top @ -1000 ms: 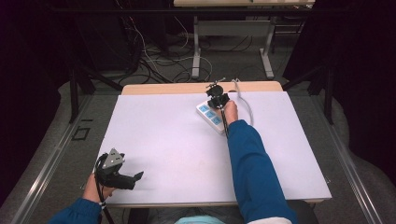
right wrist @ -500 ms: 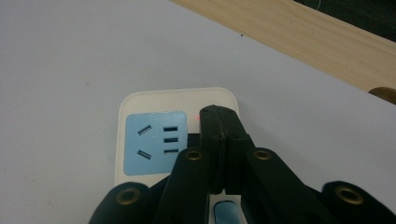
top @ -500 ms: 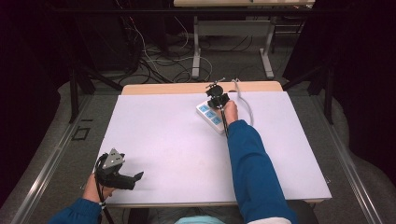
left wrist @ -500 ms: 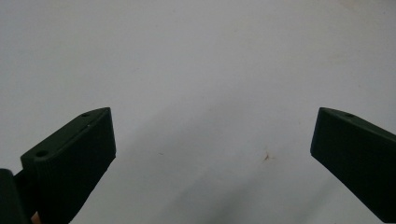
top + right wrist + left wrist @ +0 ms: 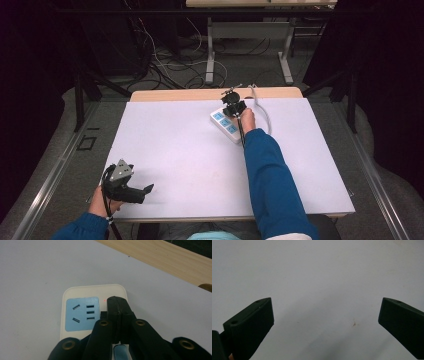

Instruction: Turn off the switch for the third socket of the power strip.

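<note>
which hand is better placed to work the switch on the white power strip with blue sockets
Right. The right gripper, jaws shut, is already over the end of the white power strip with blue sockets, beside a small red light. The left gripper sits open at the near left edge, far away.

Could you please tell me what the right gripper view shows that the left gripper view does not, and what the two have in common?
The right gripper view alone has the white power strip with its blue socket panel, a small red light beside it, and the wooden table edge beyond the sheet. There the right gripper has its fingers closed together, tips over the strip's end.

The left gripper view alone has the left gripper with fingers spread wide over bare surface, plus a small brown speck.

Both share the white table covering and black fingers.
</note>
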Demonstrator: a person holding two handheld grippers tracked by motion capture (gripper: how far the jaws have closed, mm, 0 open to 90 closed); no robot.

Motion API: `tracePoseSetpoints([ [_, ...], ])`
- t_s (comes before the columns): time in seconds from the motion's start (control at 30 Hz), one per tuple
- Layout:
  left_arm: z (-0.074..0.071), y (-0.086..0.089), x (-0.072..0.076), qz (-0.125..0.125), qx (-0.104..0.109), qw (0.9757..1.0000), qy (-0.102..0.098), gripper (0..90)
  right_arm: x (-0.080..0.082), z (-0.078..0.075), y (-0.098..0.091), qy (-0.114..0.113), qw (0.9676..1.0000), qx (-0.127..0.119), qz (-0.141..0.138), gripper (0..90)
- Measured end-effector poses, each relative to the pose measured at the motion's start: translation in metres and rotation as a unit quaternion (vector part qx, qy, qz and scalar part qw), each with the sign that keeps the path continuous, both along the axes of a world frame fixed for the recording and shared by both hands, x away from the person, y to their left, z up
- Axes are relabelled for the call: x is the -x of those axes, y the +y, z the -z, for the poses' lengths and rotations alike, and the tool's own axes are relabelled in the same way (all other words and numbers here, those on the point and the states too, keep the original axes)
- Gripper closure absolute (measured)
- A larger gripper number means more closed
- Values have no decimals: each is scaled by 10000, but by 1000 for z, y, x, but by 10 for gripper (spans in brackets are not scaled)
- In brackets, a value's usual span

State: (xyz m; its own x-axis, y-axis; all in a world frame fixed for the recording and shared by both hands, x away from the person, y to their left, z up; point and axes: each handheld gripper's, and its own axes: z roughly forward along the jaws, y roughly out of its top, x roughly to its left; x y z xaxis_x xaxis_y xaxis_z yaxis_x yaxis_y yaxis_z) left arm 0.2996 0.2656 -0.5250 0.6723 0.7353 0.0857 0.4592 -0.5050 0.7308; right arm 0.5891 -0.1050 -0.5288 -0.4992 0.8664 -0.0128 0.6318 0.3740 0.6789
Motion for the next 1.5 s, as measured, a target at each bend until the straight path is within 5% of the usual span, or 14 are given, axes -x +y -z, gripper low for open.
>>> tracePoseSetpoints([
  [1.5,0,0,1,-1,-48,10000,-4,3,2,0,3,-26,10000,51,16,900],
])
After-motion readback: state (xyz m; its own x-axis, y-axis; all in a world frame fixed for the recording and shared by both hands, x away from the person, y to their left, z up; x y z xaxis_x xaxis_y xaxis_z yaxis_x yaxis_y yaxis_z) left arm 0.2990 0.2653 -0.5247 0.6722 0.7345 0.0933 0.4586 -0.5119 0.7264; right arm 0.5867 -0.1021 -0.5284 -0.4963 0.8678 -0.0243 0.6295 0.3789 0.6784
